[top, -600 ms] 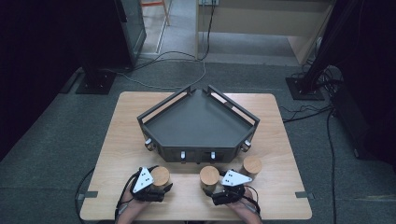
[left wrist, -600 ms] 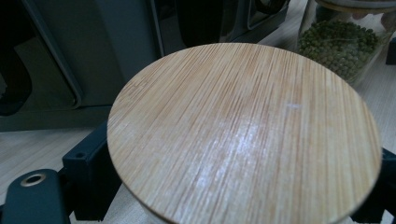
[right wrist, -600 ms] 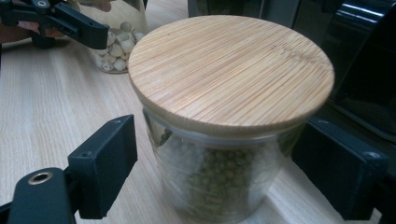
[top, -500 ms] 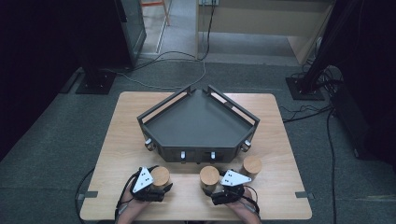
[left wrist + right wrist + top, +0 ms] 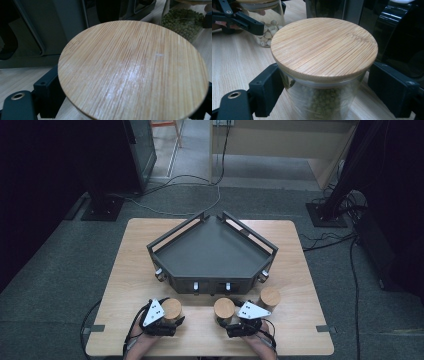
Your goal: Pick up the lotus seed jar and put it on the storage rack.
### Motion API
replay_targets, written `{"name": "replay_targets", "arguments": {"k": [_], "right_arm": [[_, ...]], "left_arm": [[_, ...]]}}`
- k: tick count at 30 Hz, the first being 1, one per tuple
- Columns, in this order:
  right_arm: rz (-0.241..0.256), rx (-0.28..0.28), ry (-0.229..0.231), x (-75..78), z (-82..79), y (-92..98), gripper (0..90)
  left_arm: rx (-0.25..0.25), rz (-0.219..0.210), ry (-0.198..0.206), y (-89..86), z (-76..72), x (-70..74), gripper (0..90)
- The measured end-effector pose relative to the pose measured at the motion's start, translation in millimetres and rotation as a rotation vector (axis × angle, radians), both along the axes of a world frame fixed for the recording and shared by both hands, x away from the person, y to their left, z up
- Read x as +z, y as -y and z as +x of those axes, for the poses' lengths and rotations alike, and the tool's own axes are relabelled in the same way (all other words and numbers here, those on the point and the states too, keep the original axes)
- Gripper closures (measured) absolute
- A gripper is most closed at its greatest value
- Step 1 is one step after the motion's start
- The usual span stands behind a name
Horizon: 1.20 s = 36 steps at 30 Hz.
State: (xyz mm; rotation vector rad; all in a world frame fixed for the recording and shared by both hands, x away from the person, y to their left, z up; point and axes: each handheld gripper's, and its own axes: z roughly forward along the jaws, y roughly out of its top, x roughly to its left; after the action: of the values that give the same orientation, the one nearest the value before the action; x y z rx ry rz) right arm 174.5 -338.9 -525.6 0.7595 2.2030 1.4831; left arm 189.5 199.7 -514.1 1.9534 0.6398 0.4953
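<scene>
Bamboo-lidded glass jars stand at the table's (image 5: 120, 270) near edge, before the dark tray (image 5: 212, 251); a jaw nudging glass could tip either. The left gripper (image 5: 167, 316) straddles the pale-bean jar (image 5: 132, 67), the right gripper (image 5: 324, 96) the green-bean jar (image 5: 324, 50); right jaws stand apart, just beside the glass; left contact cannot be judged.

Grey carpet floor (image 5: 60, 270) with trailing cables (image 5: 190, 182), dark stands (image 5: 102, 205), pale wooden table (image 5: 300, 270).
</scene>
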Motion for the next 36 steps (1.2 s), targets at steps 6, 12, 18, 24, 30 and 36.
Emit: {"name": "replay_targets", "arguments": {"k": [6, 12, 18, 24, 30, 36], "right_arm": [[-0.003, 0.0, 0.004, 0.0, -0.7, -0.6, 14.5], [0.0, 0.018, -0.013, 0.9, 4.0, 1.4, 14.5], [-0.003, 0.045, -0.029, 2.5, 9.1, 3.0, 14.5], [0.046, 0.049, -0.053, -0.9, 11.3, 12.1, 14.4], [-0.047, 0.07, -0.048, 8.2, 11.4, 1.4, 13.8], [-0.031, 0.06, -0.063, 7.7, 12.9, 3.0, 13.8]], "left_arm": [[0.002, 0.001, -0.002, 0.3, 0.0, 0.3, 11.1], [0.002, 0.002, -0.003, 0.5, 0.3, 0.4, 11.2], [0.004, -0.002, -0.004, 0.1, 0.0, 0.1, 11.1], [0.009, 0.025, 0.01, 4.8, -2.4, 1.2, 11.2], [0.013, 0.023, 0.003, 5.0, -1.6, 1.6, 11.2], [0.018, 0.016, -0.007, 3.9, -0.3, 2.0, 11.2]]}}
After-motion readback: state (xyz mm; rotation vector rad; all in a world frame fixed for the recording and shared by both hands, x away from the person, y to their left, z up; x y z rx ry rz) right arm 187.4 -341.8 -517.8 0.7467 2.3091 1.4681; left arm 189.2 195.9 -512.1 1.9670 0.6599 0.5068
